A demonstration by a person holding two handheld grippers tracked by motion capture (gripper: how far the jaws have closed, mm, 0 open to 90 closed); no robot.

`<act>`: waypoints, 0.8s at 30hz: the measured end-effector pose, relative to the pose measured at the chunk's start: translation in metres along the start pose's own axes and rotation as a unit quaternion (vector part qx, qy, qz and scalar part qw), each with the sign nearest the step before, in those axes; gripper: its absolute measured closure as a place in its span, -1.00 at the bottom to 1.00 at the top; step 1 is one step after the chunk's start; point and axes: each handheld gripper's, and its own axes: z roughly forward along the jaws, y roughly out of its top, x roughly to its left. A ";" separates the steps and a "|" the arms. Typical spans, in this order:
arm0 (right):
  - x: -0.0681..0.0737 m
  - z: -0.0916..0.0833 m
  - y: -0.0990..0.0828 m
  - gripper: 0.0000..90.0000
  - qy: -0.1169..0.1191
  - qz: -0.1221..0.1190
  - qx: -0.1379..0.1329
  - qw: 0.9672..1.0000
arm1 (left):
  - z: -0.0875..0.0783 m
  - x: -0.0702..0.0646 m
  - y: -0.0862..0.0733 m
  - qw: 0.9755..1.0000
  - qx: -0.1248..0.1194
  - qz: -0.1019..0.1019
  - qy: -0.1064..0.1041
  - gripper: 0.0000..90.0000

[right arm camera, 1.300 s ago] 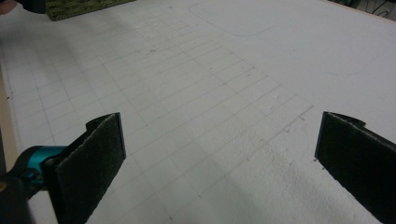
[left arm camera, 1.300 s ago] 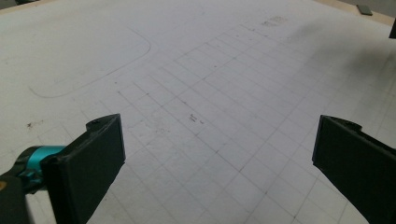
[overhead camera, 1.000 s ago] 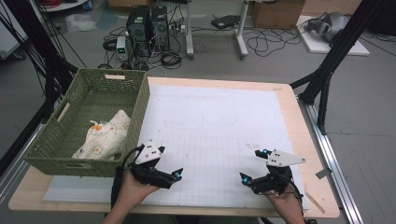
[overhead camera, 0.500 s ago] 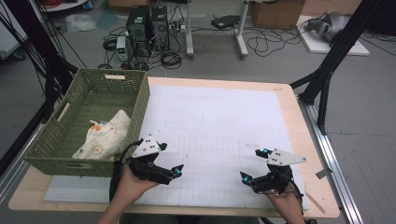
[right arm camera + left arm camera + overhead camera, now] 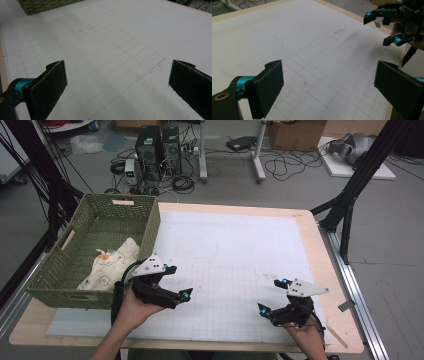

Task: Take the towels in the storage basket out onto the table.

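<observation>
The left tongs (image 5: 186, 293) have been lifted off the tabletop (image 5: 310, 240) a little compared with a moment back, and swung a bit closer to the green basket (image 5: 90, 292); their jaws have just been closing slightly, though they're still spread wide with nothing between them, as seen in the left gripper view (image 5: 329, 85). The right tongs (image 5: 272, 296) haven't budged and are likewise released, hovering low over the gridded white mat (image 5: 235, 270) with nothing gripped. So nothing's been picked up yet, and it's probably fair to guess the left side is being lined up for a reach into the basket. The thing most likely to be worked on is the cloth (image 5: 110, 267), which is bundled up inside the basket toward its near right corner, just beside the left tongs but not touched. It looks like a cream, soft, crumpled piece of fabric with small orange and yellowish prints on it; its exact shape can't be made out while it's scrunched up like that.
</observation>
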 end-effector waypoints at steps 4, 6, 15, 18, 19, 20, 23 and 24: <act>0.000 0.000 0.000 -0.98 0.000 0.000 -0.001 1.000 | -0.004 0.005 0.005 1.000 -0.002 -0.009 -0.019 -0.71; 0.000 0.000 0.000 -0.98 -0.001 -0.001 0.000 1.000 | -0.006 0.007 0.008 1.000 -0.003 -0.012 -0.020 -0.70; 0.000 0.000 0.000 -0.98 0.000 -0.001 -0.001 1.000 | -0.017 0.016 0.019 0.998 -0.005 -0.027 -0.049 -0.63; 0.000 0.000 0.000 -0.98 0.000 -0.001 -0.001 1.000 | -0.021 0.020 0.022 0.999 -0.003 -0.028 -0.044 -0.62; -0.001 0.000 0.000 -0.98 -0.001 -0.003 -0.002 1.000 | -0.023 0.021 0.024 0.999 -0.004 -0.031 -0.044 -0.62; -0.001 0.000 0.000 -0.98 -0.001 -0.002 -0.001 1.000 | -0.025 0.023 0.025 0.999 -0.004 -0.028 -0.042 -0.62; -0.002 0.000 0.000 -0.98 0.000 0.001 -0.002 1.000 | -0.031 0.026 0.029 0.999 -0.007 -0.027 -0.034 -0.60; -0.002 0.000 0.000 -0.98 -0.001 0.001 -0.002 1.000 | -0.033 0.027 0.030 0.999 -0.009 -0.027 -0.033 -0.60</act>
